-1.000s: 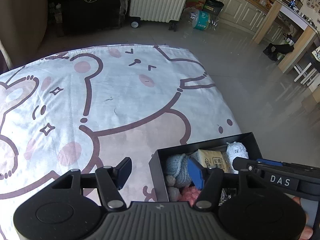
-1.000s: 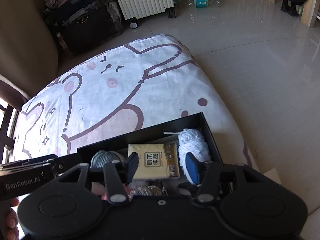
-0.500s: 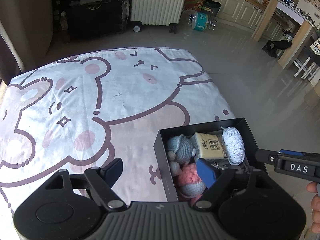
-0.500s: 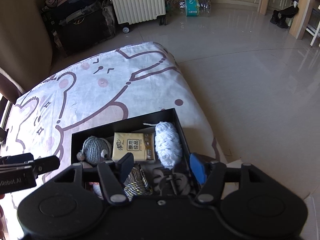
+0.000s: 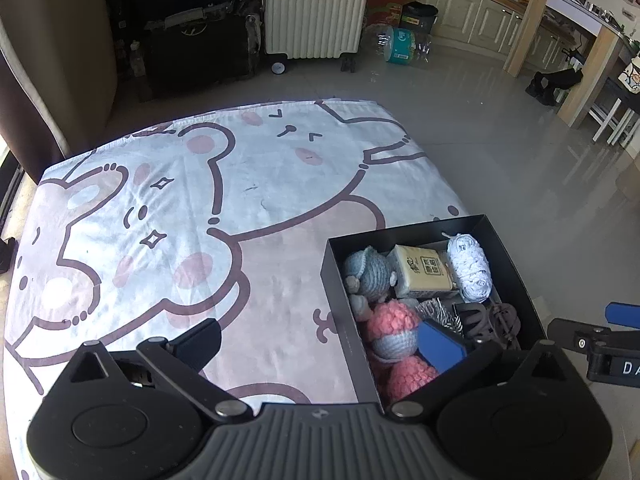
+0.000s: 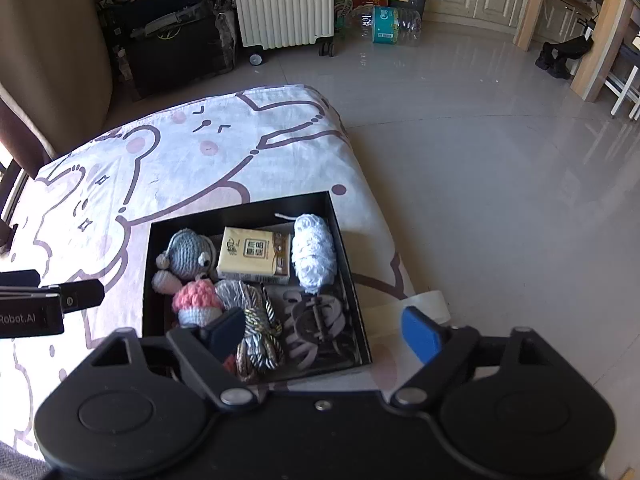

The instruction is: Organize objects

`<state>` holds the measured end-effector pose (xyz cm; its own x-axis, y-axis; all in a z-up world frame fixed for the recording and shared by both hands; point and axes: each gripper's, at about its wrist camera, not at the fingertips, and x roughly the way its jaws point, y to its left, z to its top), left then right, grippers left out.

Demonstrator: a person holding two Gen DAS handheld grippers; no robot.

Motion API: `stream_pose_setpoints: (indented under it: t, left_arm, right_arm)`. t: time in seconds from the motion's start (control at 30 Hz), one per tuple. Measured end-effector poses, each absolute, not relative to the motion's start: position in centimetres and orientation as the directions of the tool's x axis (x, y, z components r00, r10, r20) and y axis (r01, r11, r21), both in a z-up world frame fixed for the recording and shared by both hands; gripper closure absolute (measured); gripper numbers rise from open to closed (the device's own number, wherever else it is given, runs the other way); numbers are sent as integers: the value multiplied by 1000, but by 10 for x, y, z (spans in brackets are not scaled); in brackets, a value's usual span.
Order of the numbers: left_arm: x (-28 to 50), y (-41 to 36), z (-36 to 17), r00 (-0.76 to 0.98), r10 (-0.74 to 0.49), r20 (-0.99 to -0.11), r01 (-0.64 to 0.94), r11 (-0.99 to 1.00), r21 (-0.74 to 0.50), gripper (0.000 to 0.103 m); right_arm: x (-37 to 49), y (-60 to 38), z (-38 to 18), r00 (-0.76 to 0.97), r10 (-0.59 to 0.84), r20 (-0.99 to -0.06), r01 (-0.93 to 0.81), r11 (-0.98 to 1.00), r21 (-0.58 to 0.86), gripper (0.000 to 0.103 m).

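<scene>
Left gripper (image 5: 320, 342): jaws opening, fingers spread wide, nothing between the pads; one finger hangs over the printed sheet (image 5: 168, 216), the blue-padded one over the near left part of the black box (image 5: 334, 276). Right gripper (image 6: 322, 330): jaws opening as well, fingers apart and empty, the dark finger over the box's near interior, the blue pad outside the box's right wall. Neither gripper touches the box or its contents. The open black box sits on the sheet at the bed's near right corner, close to the edge above the tiled floor (image 6: 500, 168). Inside, far row from left to right: grey-blue crochet toy (image 6: 188, 254), yellow tissue pack (image 6: 254, 254), white yarn bundle (image 6: 314, 254). Near row: pink crochet pieces (image 6: 196, 300), a striped cord coil (image 6: 256, 328), and a pale clip-like item (image 6: 316, 320), possibly a hair claw; the view is too dark to be certain. The rest of the sheet is bare of objects. Beyond the bed: a white ribbed suitcase (image 6: 282, 0) on wheels, a dark bag (image 5: 192, 48), a plastic bottle (image 6: 386, 20) on its side.
</scene>
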<state>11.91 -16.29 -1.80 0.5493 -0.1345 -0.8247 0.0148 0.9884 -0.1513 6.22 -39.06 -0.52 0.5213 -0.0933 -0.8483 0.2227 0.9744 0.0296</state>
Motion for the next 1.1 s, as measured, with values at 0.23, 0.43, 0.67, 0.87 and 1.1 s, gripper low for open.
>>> stream_pose_setpoints:
  t: [0.23, 0.43, 0.67, 0.87, 1.1]
  left_arm:
    - [112, -167, -19, 550, -106, -828, 32, 994, -105, 0]
    - [114, -166, -25, 528, -92, -844, 23, 995, -94, 0]
    - [115, -167, -28, 518, -85, -851, 24, 996, -85, 0]
    - [114, -167, -28, 516, -87, -852, 24, 996, -87, 0]
    - [114, -165, -29, 513, -87, -854, 25, 996, -86, 0]
  right_arm:
    - [54, -387, -5, 536, -146, -831, 249, 968, -9, 4]
    - [54, -390, -10, 526, -156, -836, 279, 960, -4, 0]
    - [56, -385, -14, 508, -176, -843, 264, 964, -42, 0]
    - [56, -386, -16, 497, -178, -849, 272, 961, -42, 0]
    - [56, -384, -16, 492, -184, -851, 272, 961, -51, 0]
